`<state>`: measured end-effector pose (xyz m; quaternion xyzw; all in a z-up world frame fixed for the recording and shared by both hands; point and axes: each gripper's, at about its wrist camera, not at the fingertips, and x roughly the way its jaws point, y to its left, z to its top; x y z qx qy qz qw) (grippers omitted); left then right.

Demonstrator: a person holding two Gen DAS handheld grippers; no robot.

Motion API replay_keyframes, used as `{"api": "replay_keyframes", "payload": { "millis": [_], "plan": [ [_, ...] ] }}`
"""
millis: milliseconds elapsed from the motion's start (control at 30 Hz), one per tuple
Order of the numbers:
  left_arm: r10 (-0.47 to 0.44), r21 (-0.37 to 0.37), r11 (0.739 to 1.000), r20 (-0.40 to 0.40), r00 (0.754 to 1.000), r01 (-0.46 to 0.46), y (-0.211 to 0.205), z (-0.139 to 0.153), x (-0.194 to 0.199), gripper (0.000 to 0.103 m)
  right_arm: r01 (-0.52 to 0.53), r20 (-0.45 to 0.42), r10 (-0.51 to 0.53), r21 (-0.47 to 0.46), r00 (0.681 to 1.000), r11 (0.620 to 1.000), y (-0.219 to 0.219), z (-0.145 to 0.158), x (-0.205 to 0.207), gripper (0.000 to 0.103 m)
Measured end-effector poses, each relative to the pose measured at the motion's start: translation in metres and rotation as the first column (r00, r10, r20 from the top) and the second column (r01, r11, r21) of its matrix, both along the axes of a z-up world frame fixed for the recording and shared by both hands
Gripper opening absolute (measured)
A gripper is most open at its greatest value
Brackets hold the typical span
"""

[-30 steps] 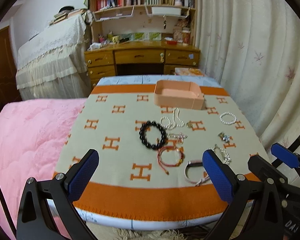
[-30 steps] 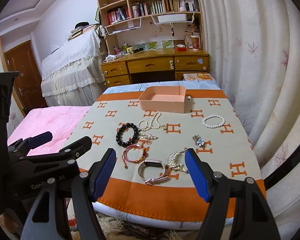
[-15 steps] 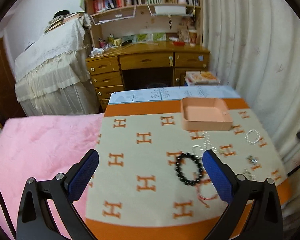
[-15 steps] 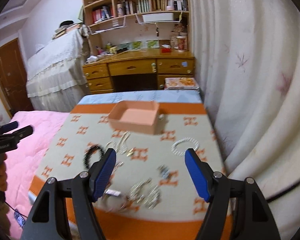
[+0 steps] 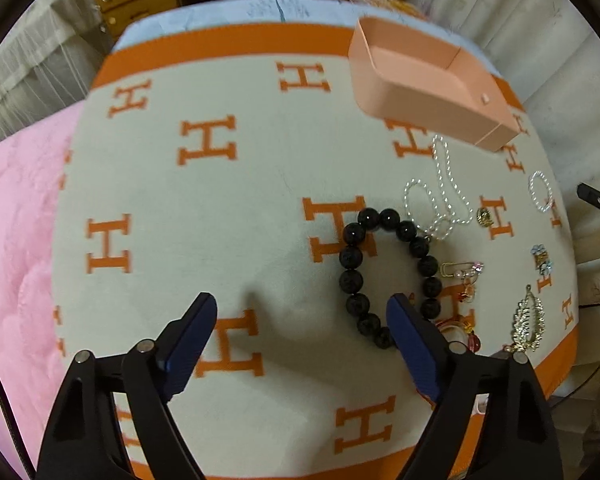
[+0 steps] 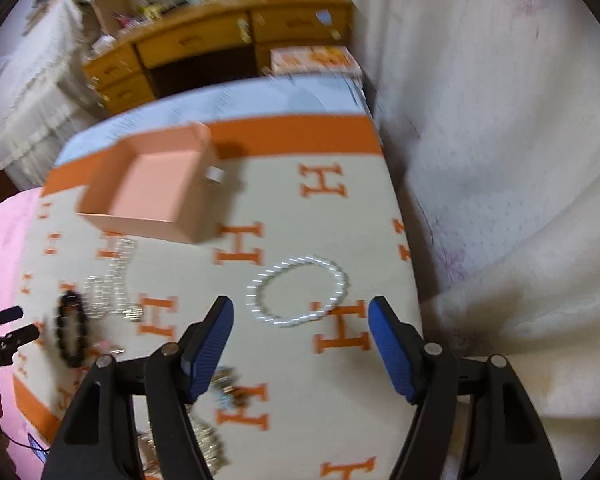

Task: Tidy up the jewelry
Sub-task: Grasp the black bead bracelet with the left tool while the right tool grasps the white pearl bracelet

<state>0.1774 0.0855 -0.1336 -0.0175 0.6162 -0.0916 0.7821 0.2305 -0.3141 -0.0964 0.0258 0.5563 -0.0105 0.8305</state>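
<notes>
While both jaws close on nothing, black bead bracelet [image 5: 388, 276] touches pearl strand [image 5: 440, 196] near pink tray [image 5: 412, 100]

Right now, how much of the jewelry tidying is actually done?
Nothing is put away yet: the pink box looks empty. In hand: nothing. The left gripper hangs over the black bead bracelet, the right gripper over the pearl bracelet, both with jaws closing but gripping nothing. Left to do: every piece, including the pearl necklace and gold chain, lies on the blanket.
</notes>
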Motion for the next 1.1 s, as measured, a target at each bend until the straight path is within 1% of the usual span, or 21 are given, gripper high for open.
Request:
{"api": "replay_keyframes", "payload": {
  "millis": [67, 167, 233, 267, 300, 367, 400, 433, 467, 533, 600, 667, 700, 767, 800, 833, 867, 967, 1100],
  "plan": [
    [-0.022, 0.006, 1.000, -0.012, 1.000, 0.022, -0.007, -0.006, 0.000, 0.083, 0.015, -0.043, -0.015, 0.020, 0.999, 1.000, -0.010, -0.014, 0.011, 0.060],
    [-0.043, 0.031, 0.999, -0.028, 0.999, 0.044, -0.016, -0.014, 0.001, 0.079, 0.022, -0.090, -0.021, 0.019, 0.996, 1.000, -0.018, -0.030, 0.023, 0.052],
    [-0.044, 0.042, 0.998, -0.044, 0.998, 0.046, -0.019, -0.019, 0.001, 0.071, 0.018, -0.110, -0.017, 0.011, 0.994, 1.000, -0.021, -0.040, 0.031, 0.050],
    [-0.043, 0.047, 0.998, -0.050, 0.998, 0.045, -0.021, -0.027, 0.001, 0.069, 0.019, -0.121, -0.017, 0.010, 0.993, 1.000, -0.022, -0.045, 0.034, 0.047],
    [-0.040, 0.055, 0.998, -0.074, 0.996, 0.044, -0.024, -0.024, 0.016, 0.065, 0.019, -0.129, -0.016, 0.015, 0.991, 1.000, -0.024, -0.048, 0.036, 0.044],
    [-0.033, 0.063, 0.997, -0.096, 0.995, 0.039, -0.025, -0.029, 0.017, 0.063, 0.010, -0.147, -0.006, 0.028, 0.989, 1.000, -0.024, -0.054, 0.039, 0.031],
    [-0.033, 0.074, 0.996, -0.090, 0.995, 0.040, -0.026, -0.030, 0.017, 0.063, 0.004, -0.153, 0.000, 0.026, 0.988, 1.000, -0.023, -0.056, 0.041, 0.027],
    [-0.037, 0.082, 0.996, -0.091, 0.995, 0.045, -0.028, -0.030, 0.016, 0.063, -0.008, -0.135, 0.008, 0.002, 0.991, 1.000, -0.021, -0.055, 0.041, 0.025],
    [-0.039, 0.090, 0.995, -0.094, 0.995, 0.048, -0.029, -0.031, 0.016, 0.063, -0.022, -0.135, 0.020, -0.011, 0.991, 1.000, -0.019, -0.055, 0.041, 0.024],
    [-0.043, 0.105, 0.993, -0.096, 0.994, 0.054, -0.030, -0.031, 0.017, 0.063, -0.045, -0.126, 0.040, -0.034, 0.991, 0.998, -0.016, -0.056, 0.042, 0.023],
    [-0.055, 0.128, 0.989, -0.096, 0.994, 0.067, -0.037, -0.031, 0.018, 0.063, -0.058, -0.114, 0.053, -0.043, 0.992, 0.997, -0.014, -0.055, 0.040, 0.021],
    [-0.065, 0.135, 0.988, -0.096, 0.993, 0.077, -0.040, -0.031, 0.017, 0.063, -0.063, -0.103, 0.058, -0.051, 0.993, 0.997, -0.013, -0.054, 0.039, 0.010],
    [-0.061, 0.134, 0.988, -0.099, 0.993, 0.075, -0.041, -0.031, 0.018, 0.061, -0.066, -0.099, 0.060, -0.059, 0.993, 0.996, -0.012, -0.054, 0.038, 0.010],
    [-0.052, 0.132, 0.989, -0.100, 0.994, 0.066, -0.045, -0.030, 0.020, 0.053, -0.074, -0.094, 0.066, -0.078, 0.993, 0.994, -0.010, -0.055, 0.037, 0.009],
    [-0.050, 0.131, 0.989, -0.094, 0.994, 0.062, -0.047, -0.027, 0.022, 0.039, -0.074, -0.095, 0.066, -0.081, 0.993, 0.994, -0.009, -0.054, 0.035, 0.009],
    [-0.048, 0.133, 0.989, -0.090, 0.995, 0.060, -0.051, -0.025, 0.029, 0.019, -0.073, -0.098, 0.066, -0.073, 0.993, 0.995, -0.008, -0.053, 0.036, 0.008],
    [-0.046, 0.131, 0.990, -0.092, 0.995, 0.058, -0.052, -0.024, 0.035, 0.014, -0.073, -0.100, 0.067, -0.058, 0.993, 0.996, -0.006, -0.053, 0.035, 0.007],
    [-0.034, 0.129, 0.991, -0.086, 0.996, 0.045, -0.050, -0.020, 0.040, 0.013, -0.083, -0.081, 0.080, -0.036, 0.993, 0.996, 0.003, -0.043, 0.032, 0.007],
    [-0.006, 0.091, 0.996, -0.058, 0.998, 0.012, -0.044, -0.013, 0.037, 0.013, -0.117, -0.019, 0.117, -0.012, 0.993, 0.993, 0.022, -0.014, 0.022, 0.007]
  ]
}}
